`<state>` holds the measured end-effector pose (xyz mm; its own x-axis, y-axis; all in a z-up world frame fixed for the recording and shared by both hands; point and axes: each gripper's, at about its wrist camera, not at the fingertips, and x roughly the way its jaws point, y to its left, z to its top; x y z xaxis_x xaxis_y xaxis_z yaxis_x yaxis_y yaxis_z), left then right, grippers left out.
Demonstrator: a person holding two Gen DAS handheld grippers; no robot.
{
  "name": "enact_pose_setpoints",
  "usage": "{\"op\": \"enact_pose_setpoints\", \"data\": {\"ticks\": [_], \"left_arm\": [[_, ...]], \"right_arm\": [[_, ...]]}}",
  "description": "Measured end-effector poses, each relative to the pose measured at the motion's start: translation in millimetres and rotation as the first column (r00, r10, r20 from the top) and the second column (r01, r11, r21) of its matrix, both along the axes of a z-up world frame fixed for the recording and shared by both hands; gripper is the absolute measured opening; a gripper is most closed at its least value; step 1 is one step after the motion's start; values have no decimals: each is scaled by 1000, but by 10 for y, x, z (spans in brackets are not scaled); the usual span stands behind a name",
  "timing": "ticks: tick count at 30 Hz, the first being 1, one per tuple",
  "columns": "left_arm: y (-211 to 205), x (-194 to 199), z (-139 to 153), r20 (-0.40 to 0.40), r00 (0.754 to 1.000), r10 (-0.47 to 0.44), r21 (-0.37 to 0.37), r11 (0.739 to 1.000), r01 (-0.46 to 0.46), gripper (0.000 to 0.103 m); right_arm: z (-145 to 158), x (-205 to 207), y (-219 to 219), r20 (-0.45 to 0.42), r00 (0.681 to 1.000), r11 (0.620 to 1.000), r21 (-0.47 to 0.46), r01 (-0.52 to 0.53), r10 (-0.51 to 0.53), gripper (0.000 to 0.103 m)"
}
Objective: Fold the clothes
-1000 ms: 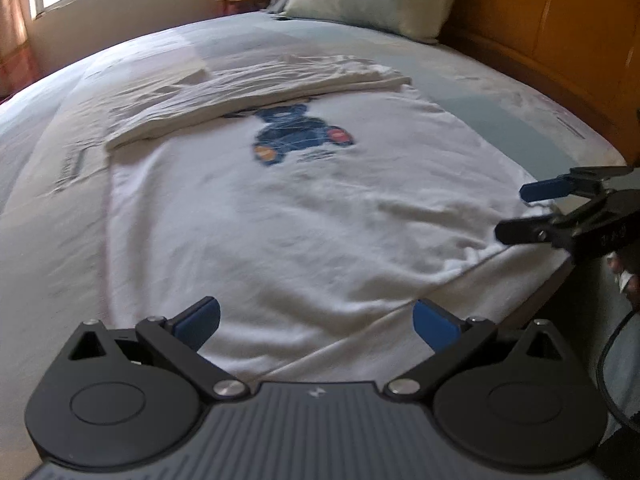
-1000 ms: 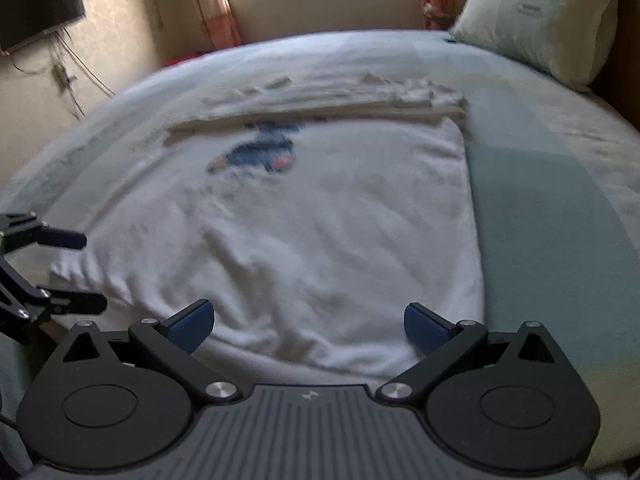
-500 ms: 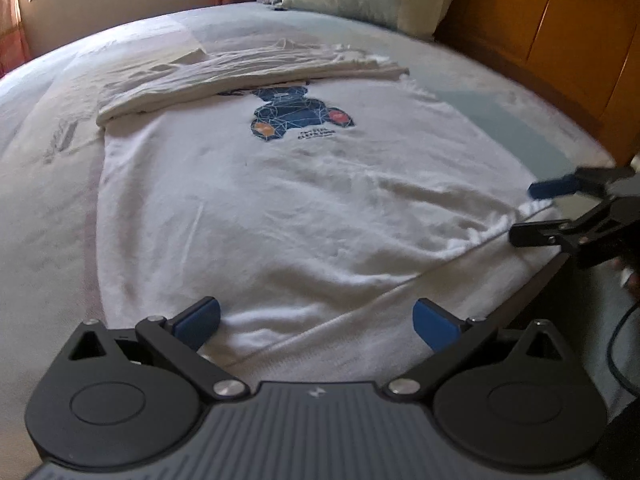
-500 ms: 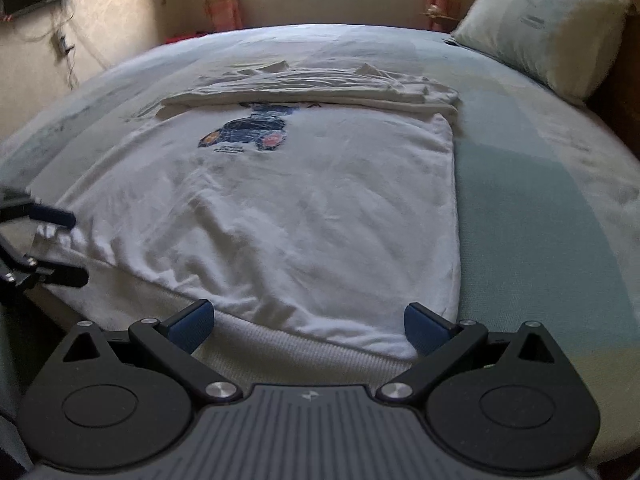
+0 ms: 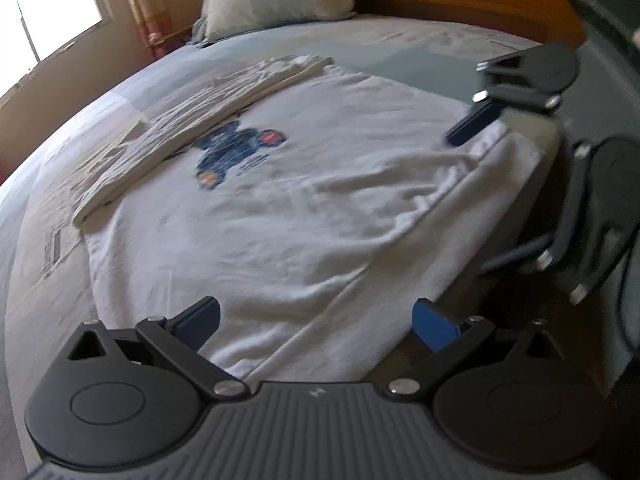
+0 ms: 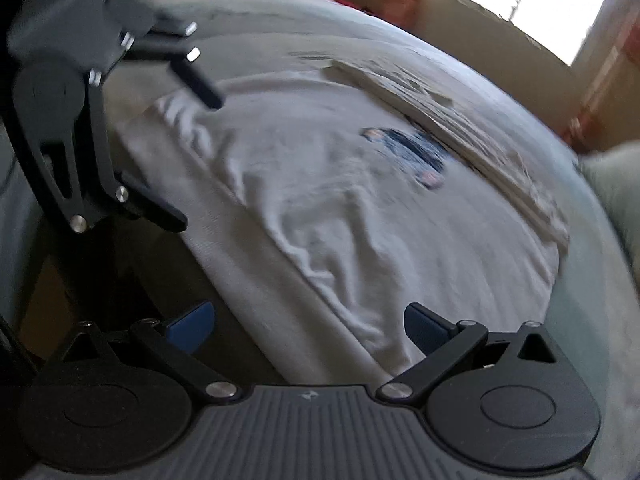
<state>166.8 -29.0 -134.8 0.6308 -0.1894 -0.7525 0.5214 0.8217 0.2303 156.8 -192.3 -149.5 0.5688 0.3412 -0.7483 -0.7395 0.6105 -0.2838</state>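
Between and beyond both sets of released fingers, a white bear-print shirt (image 5: 280,208) lay flat on the bed (image 5: 400,40), its far part folded over, left gripper (image 5: 316,320) and right gripper (image 6: 308,324) seemingly poised at its near hem.

White cotton T-shirt with a blue bear print (image 5: 288,200), lying flat and wrinkled across the frame centre, its upper part folded over into a creased band (image 5: 200,120) toward the upper left; hem at lower right.
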Motion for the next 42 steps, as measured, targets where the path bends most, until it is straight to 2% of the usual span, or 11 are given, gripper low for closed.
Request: {"op": "enact_pose_setpoints", "data": {"ticks": [3, 7, 22, 29, 35, 42], "left_arm": [[-45, -33, 11, 11, 1000, -27, 23, 999, 27, 102], [-78, -55, 18, 13, 999, -47, 31, 998, 47, 102], [-140, -104, 51, -18, 996, -89, 10, 996, 89, 102], [-259, -120, -22, -57, 982, -180, -7, 984, 180, 102], [-331, 34, -129, -38, 991, -127, 40, 991, 128, 102], [-194, 165, -76, -18, 996, -86, 41, 995, 87, 102]], "right_arm": [[-31, -42, 118, 32, 998, 998, -46, -48, 49, 103], [3, -84, 161, 69, 995, 995, -83, -60, 66, 103], [55, -18, 20, 114, 993, 996, -75, 41, -33, 103], [81, 11, -32, 118, 991, 996, -49, 75, -69, 103], [142, 63, -88, 115, 986, 993, -12, 120, -118, 103], [219, 60, -195, 76, 989, 991, 59, 123, -128, 103]]}}
